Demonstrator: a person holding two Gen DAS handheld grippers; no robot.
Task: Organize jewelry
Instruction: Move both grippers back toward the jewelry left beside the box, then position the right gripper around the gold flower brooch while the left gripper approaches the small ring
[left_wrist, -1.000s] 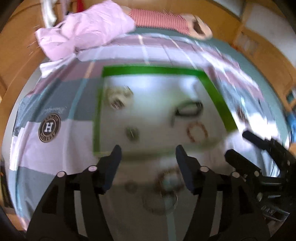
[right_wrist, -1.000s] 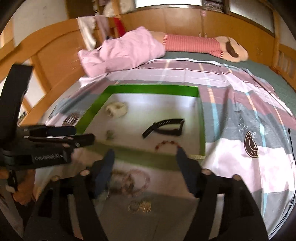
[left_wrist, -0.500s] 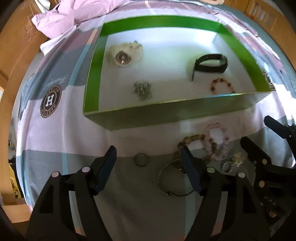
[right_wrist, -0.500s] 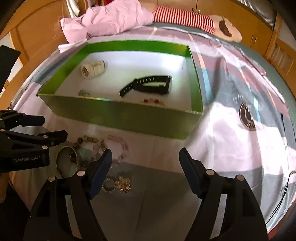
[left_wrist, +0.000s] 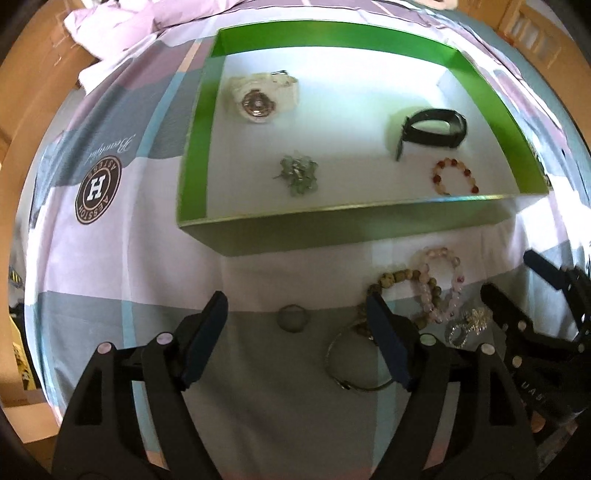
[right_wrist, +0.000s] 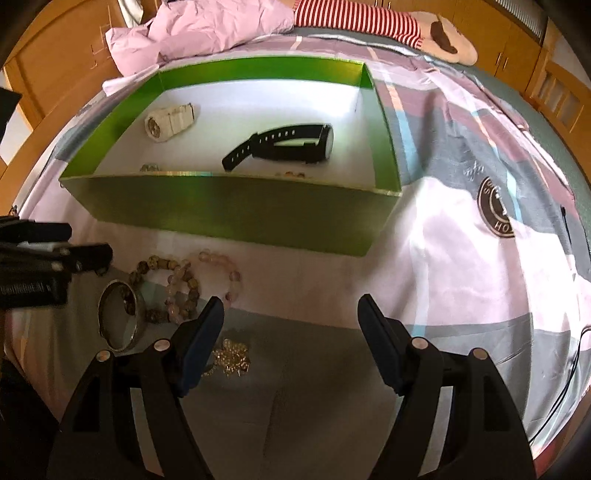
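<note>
Left wrist view: left gripper (left_wrist: 295, 312) stood wide, its jaws having just been opening, with nothing held; a small grey disc (left_wrist: 291, 316) lay on the bedsheet (left_wrist: 110, 266) between the fingers. Green box (left_wrist: 332, 229) filled upper centre, holding a white watch (left_wrist: 258, 98), green cluster (left_wrist: 299, 174), black watch (left_wrist: 432, 129) and red bead bracelet (left_wrist: 454, 176). Pink bead bracelet (left_wrist: 443, 284), brown bead bracelet (left_wrist: 402, 280) and metal bangle (left_wrist: 354, 362) lay lower right.

Right wrist view: right gripper (right_wrist: 291, 314) stood wide and empty over bare sheet. Gold chain (right_wrist: 232, 356) lay beside its left finger; bangle (right_wrist: 120, 319) at lower left.
</note>
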